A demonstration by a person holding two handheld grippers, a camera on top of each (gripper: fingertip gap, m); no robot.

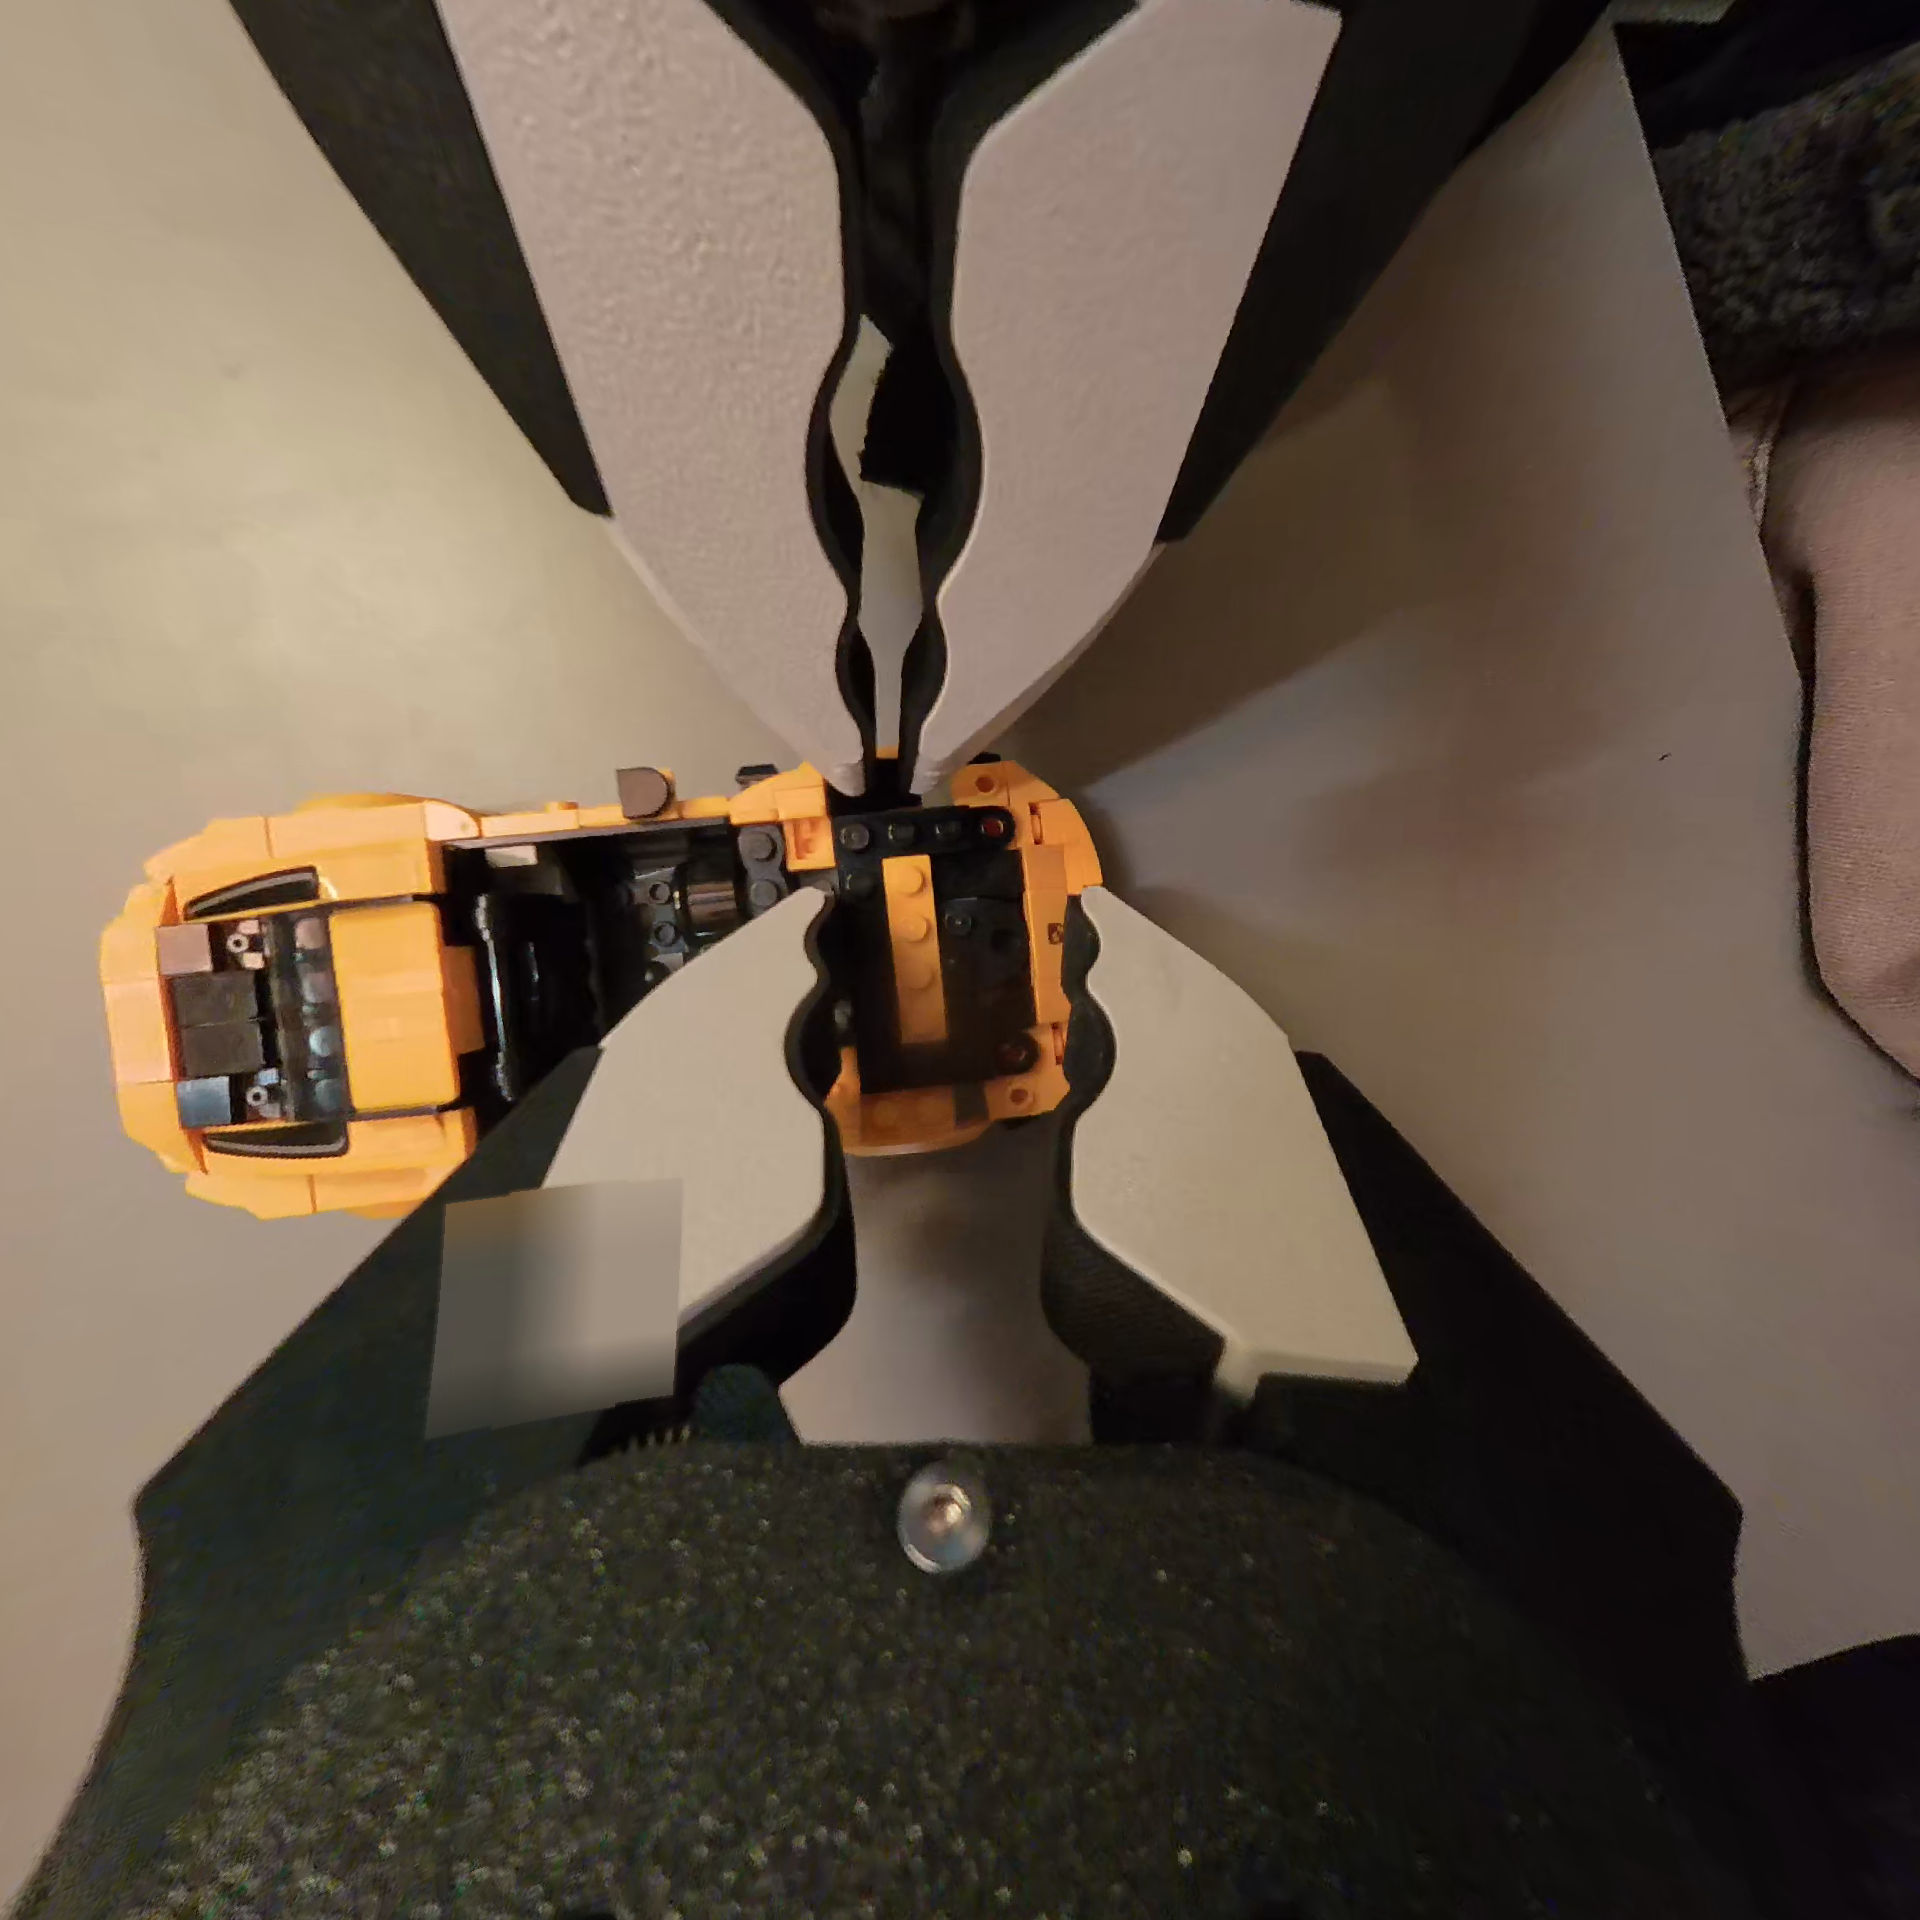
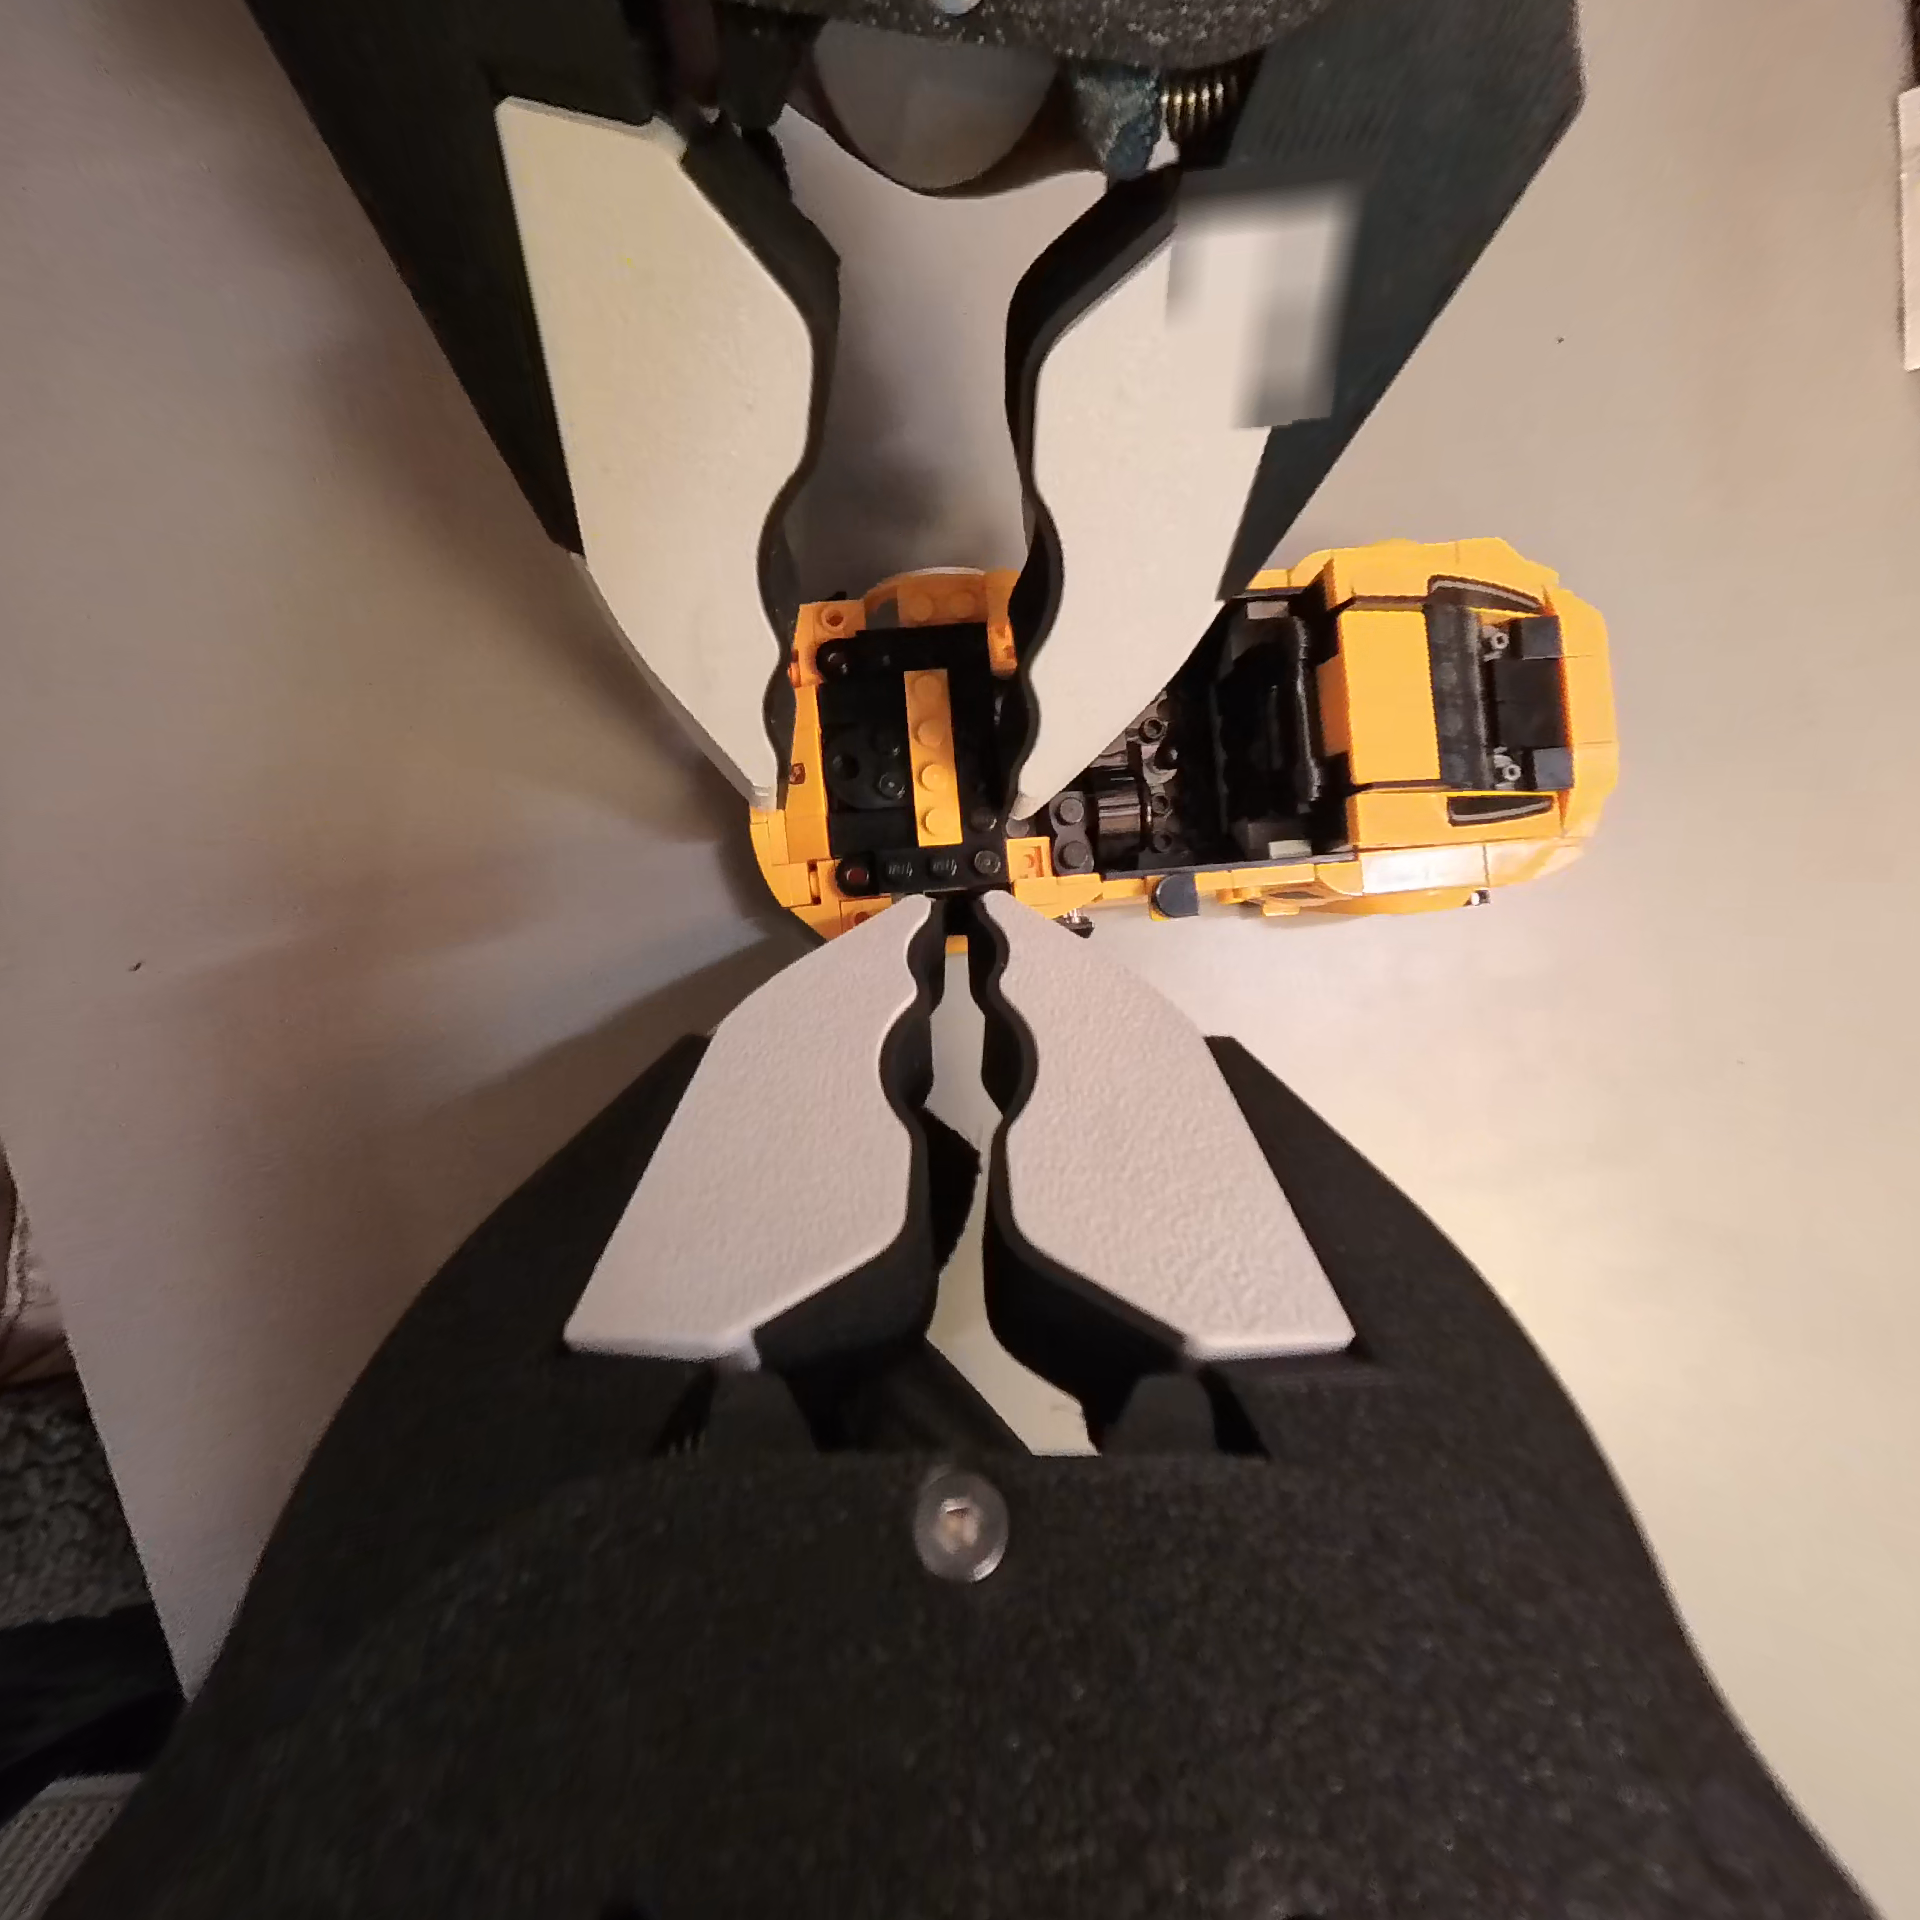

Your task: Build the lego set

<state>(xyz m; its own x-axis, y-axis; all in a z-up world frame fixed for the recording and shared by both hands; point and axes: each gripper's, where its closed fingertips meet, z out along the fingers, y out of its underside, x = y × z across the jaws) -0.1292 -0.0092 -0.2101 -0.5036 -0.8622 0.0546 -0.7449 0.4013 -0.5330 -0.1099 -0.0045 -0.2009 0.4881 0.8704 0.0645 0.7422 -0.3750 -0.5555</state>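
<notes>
Mid-build: the orange lego car (image 1: 623, 997) sits on the tabletop (image 1: 260, 520). Your left tool (image 1: 951, 914) straddles the car's studded end, jaws spread, steadying it. Your right tool (image 2: 956, 914) is pinched nearly closed on a small dark piece at that end's edge. Next, I'd say: press it down squarely. Tabletop around the car is free; its edge is well off.

You work over a plain off-white bench (image 1: 260, 468) with a smooth matte top. Warm light pools on it at your right side in the right wrist view, where the surface glows yellowish. Past the bench's edge in the left wrist view lies dark, nubby fabric (image 1: 1787, 208). A pale paper slip (image 2: 1907, 229) lies at the bench's far right edge in the right wrist view.
</notes>
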